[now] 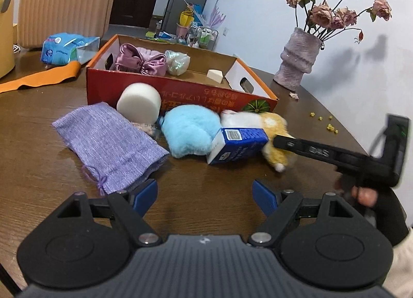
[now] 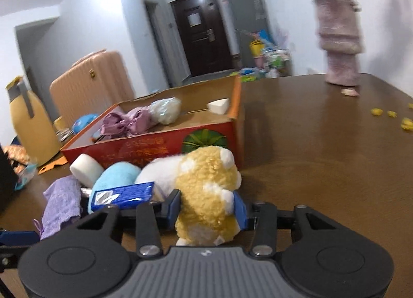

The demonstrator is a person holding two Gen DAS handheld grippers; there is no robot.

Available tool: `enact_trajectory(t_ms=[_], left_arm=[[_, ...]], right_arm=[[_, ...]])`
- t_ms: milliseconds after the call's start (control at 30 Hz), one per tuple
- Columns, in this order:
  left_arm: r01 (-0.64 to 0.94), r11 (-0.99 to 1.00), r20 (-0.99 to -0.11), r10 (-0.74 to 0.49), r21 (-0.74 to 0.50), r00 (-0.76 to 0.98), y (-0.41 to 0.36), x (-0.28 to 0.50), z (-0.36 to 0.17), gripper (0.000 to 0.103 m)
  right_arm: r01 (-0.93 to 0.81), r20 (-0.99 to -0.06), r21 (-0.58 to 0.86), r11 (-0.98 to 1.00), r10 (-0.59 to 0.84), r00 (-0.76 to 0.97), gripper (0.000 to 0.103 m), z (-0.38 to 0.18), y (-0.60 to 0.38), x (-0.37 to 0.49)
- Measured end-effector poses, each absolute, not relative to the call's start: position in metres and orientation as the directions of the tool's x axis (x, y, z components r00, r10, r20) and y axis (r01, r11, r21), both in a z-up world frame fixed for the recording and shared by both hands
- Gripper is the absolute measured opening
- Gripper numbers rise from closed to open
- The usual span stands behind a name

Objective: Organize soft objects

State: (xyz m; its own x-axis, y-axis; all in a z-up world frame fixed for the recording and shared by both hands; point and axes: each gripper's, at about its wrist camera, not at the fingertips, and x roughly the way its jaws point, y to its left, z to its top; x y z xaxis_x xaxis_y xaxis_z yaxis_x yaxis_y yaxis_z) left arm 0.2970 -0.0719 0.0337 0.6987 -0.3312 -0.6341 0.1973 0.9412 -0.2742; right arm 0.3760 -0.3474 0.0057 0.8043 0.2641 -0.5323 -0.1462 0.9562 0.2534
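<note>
The right gripper [image 2: 206, 206] has its blue pads pressed into both flanks of the yellow-and-white plush toy [image 2: 206, 189], gripping it; the toy's lower end is hidden behind the gripper body. The toy lies on the brown table [image 2: 322, 156] just in front of the red cardboard box [image 2: 155, 148], touching a blue carton [image 2: 124, 196] whose print is too blurred to read. The left gripper [image 1: 205, 198] stands open over bare tabletop with nothing between its pads, near the purple pouch [image 1: 111, 140]. Beyond lie a light-blue fluffy item [image 1: 188, 134] and a white foam cylinder [image 1: 139, 103]. Inside the box sit a pink satin bow [image 1: 139, 61], a pale pouf [image 1: 176, 61] and a white wedge [image 1: 214, 76]. The vase [image 2: 338, 47] is motion-blurred in the right view.
</note>
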Motion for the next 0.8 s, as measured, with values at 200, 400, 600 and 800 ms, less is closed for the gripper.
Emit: enact_trajectory(t_ms=[200,400,600,800], left_arm=[[0.264,0.925,-0.632,-0.379,-0.272,0.676,-0.087,0.289,0.031,0.082],[0.287,0.906,-0.595,-0.422,-0.312,0.684,-0.090,0.277,0.039,0.082],[0.335,0.851,-0.581,-0.522,-0.405,0.624,-0.108,0.267,0.032,0.081],[0.299,0.815,-0.607,-0.572,-0.496,0.552,-0.126,0.277,0.013,0.056]], right_arm=[[-0.134,-0.565,0.299,0.945,0.289,0.773,0.056,0.009,-0.342,0.282],[-0.271,-0.474,0.388,0.881,0.443,0.761,0.057,0.025,-0.351,0.227],[-0.163,-0.481,0.391,0.906,0.352,0.803,0.057,0.014,-0.375,0.256],[-0.161,-0.489,0.509,0.846,0.438,0.755,0.044,-0.001,-0.381,0.296]])
